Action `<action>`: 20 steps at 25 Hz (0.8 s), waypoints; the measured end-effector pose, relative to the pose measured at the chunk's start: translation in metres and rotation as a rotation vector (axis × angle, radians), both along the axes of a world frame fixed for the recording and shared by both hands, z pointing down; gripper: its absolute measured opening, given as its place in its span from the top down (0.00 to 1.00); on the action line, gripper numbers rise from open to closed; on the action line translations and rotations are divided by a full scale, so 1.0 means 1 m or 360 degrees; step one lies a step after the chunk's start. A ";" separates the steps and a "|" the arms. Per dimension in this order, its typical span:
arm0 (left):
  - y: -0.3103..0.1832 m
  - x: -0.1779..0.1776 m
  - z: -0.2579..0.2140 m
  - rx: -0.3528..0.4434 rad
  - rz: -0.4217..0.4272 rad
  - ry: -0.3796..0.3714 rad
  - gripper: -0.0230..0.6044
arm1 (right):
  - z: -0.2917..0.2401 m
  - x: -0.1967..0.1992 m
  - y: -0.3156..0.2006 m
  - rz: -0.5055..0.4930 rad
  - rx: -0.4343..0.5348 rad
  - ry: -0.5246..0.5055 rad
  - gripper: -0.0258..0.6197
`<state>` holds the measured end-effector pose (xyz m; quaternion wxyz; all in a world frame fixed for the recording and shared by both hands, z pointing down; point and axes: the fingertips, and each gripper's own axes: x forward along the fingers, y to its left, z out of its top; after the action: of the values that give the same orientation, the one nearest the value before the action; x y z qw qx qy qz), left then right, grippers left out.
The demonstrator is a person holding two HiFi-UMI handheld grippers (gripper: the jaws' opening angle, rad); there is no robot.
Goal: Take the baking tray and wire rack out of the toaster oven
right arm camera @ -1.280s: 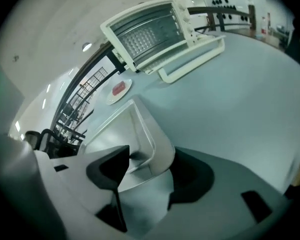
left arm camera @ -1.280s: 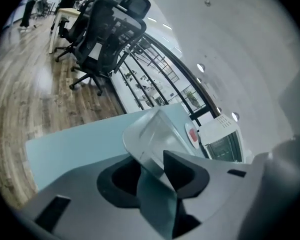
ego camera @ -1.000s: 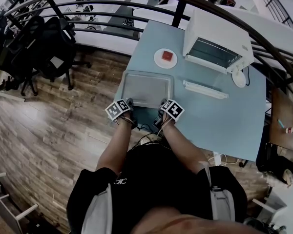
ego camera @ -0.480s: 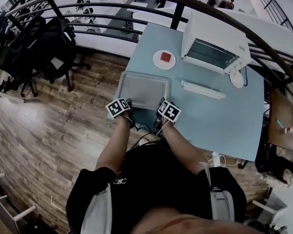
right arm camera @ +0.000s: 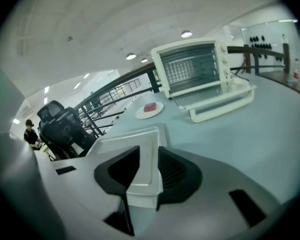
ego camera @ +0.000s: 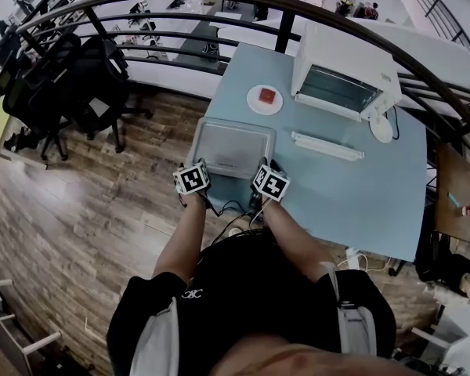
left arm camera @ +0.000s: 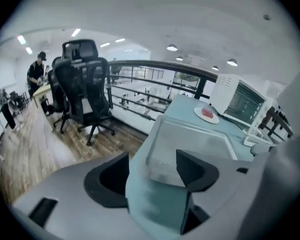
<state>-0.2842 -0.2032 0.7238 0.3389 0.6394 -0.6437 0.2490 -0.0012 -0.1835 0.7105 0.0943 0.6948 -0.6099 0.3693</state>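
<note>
Metal baking tray (ego camera: pixel 233 149) lay flat on the table (ego camera: pixel 352 186), outside the toaster oven (ego camera: pixel 341 73), so I judged support unnecessary: left claw (left arm camera: pixel 152 160) opening wide, right claw (right arm camera: pixel 147 168) closing, neither pinching its rim.

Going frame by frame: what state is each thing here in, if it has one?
toaster oven: door folded down, open.
baking tray: empty, flat on the table, out of the oven.
plate: holds a red piece.
left gripper: jaws opening, wide apart, gripping nothing.
right gripper: jaws closing, tray corner between them, not visibly clamped.
</note>
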 end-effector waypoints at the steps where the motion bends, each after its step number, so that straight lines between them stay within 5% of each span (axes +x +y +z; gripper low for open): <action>1: -0.003 0.000 -0.012 0.0079 0.0036 -0.0057 0.49 | -0.008 -0.003 -0.002 -0.0045 0.0058 0.0046 0.81; 3: -0.009 0.003 -0.037 0.0238 0.0082 -0.0120 0.78 | -0.025 -0.007 -0.007 -0.0120 0.0170 0.0135 0.93; 6: -0.013 0.024 -0.072 0.0440 0.0188 -0.0048 0.92 | -0.058 -0.011 -0.014 -0.0213 0.0365 0.0260 0.96; 12: -0.017 0.067 -0.150 0.0824 0.0447 -0.0009 0.94 | -0.140 -0.015 -0.022 -0.0329 0.0745 0.0351 0.96; 20: -0.015 0.104 -0.220 0.1067 0.0562 0.0070 0.94 | -0.221 0.008 -0.021 -0.0297 0.0993 0.0353 0.96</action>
<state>-0.1802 -0.2185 0.5034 0.0764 0.8210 -0.5619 0.0653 0.0068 -0.2042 0.4896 -0.0238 0.6672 -0.7405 0.0770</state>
